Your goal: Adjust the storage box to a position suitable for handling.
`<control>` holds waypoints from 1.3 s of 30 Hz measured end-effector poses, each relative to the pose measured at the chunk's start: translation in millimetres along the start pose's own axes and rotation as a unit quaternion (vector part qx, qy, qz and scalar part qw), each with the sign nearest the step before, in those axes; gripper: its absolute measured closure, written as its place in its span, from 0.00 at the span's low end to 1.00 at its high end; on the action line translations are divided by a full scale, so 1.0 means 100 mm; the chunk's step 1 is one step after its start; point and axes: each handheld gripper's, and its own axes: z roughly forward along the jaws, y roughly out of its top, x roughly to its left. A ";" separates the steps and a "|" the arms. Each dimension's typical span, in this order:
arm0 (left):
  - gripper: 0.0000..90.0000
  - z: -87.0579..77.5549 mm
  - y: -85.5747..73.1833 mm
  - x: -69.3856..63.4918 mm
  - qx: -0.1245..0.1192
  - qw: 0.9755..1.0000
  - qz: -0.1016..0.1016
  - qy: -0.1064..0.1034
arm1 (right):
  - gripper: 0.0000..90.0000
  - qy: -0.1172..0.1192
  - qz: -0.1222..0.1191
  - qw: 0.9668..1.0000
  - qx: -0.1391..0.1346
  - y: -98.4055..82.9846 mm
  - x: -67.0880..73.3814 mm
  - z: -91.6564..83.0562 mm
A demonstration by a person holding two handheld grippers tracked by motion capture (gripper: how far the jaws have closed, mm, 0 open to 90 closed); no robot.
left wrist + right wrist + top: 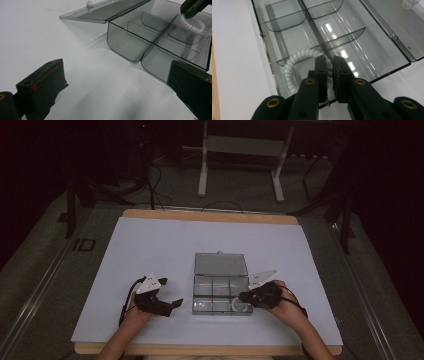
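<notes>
Only readable writing: "ID" (83, 244) on the dark floor strip left of the table (210, 216). Clear box (220, 292) has no label; lid (220, 264) lies open flat, small knob on its edge. Right gripper (245, 297) has its jaws nearly together, pinching the clear coil (293, 65) in the box compartment nearest that hand; the coil arcs out to the left of the jaws in the right gripper view, and the pinched part is hidden behind the pads. Coil is see-through, hard to trace against the box wall. Left gripper (176, 303) jaws stand wide apart, nothing between them, just white mat (50, 37); box sits ahead and right of them, apart. In the left gripper view the right gripper's tip (193, 7) is cut off at the top edge, box right side cropped too. Background dark; a frame's legs (202, 175) barely make out.
</notes>
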 end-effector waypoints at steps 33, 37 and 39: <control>0.02 0.01 0.01 -0.01 0.006 1.000 0.004 0.001 | 0.64 -0.021 0.022 0.998 -0.057 0.01 -0.06 -0.25; 0.02 0.01 0.01 -0.01 0.006 1.000 0.004 0.001 | 0.55 -0.025 0.027 0.997 -0.067 -0.01 -0.08 -0.27; 0.02 0.01 0.01 -0.01 0.006 1.000 0.004 0.002 | 0.43 -0.033 0.034 0.996 -0.078 -0.02 -0.10 -0.28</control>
